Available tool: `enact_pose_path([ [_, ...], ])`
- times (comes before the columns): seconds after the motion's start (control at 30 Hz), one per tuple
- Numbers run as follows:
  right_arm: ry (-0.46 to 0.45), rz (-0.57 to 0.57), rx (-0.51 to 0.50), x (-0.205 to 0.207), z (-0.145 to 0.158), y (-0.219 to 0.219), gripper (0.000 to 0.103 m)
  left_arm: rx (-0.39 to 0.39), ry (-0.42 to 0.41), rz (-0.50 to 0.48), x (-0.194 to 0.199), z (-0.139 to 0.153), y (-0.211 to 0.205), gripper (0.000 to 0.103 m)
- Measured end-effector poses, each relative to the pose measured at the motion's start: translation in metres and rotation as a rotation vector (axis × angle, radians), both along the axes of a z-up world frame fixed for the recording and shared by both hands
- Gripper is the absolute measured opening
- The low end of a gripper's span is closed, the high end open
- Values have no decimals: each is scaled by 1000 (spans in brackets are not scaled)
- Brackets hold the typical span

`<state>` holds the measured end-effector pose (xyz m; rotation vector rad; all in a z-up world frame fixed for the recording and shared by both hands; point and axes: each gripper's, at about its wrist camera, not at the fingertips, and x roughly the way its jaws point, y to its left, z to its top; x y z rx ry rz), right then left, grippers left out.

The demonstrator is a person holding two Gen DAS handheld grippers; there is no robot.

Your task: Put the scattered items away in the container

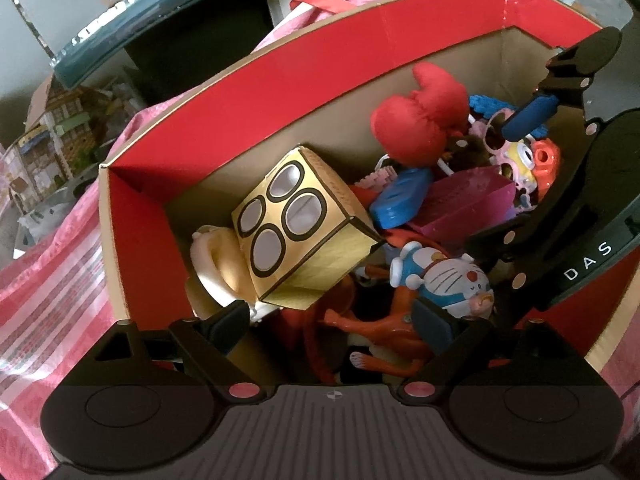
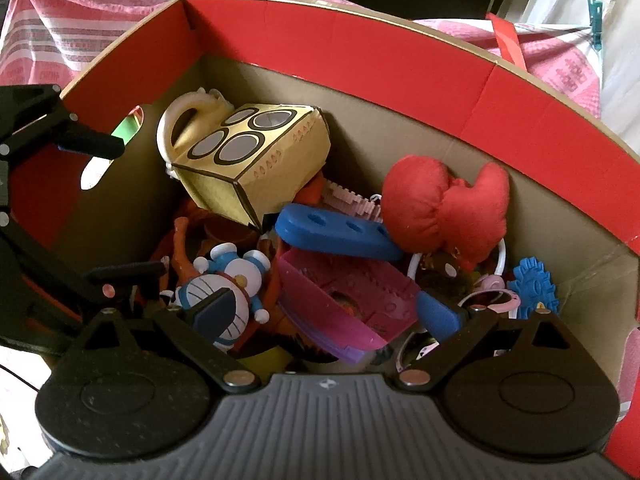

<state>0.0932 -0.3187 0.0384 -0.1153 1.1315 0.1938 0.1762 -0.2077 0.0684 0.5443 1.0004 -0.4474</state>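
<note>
Left tool [image 1: 332, 320] spread wide and empty at the lower middle of its own frame, fingers straddling the toy heap. Right tool [image 2: 326, 310] likewise wide and holding nothing, low in its frame; seen too at the right edge of the left view.

Below both, filling most of each frame, a red-lined cardboard box [image 1: 280, 92] resting on pink striped cloth [image 1: 52, 260] that shows at left and along the top.

Inside the box, from big to small:
- gold carton [image 1: 292, 216] with four oval windows, tilted, centre-left, leaning on a cream handled piece [image 1: 212, 264], possibly a jug, though mostly hidden;
- red plush [image 1: 420, 116] against the far wall, upper right of centre;
- magenta plastic piece [image 1: 468, 204] right of centre, partly under a blue block [image 1: 400, 196] with round holes;
- blue-and-white cat figure [image 1: 444, 280] lying low in the frame, just beside one finger of each tool;
- blue gear [image 2: 534, 284] at the right side of the right view, by the box wall.
</note>
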Motion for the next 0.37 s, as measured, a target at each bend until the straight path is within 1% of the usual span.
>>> enact_pose_path([
  [0.37,8,0,-2,2,-1,0,97,-2,0,-1,0,0,-1,94],
])
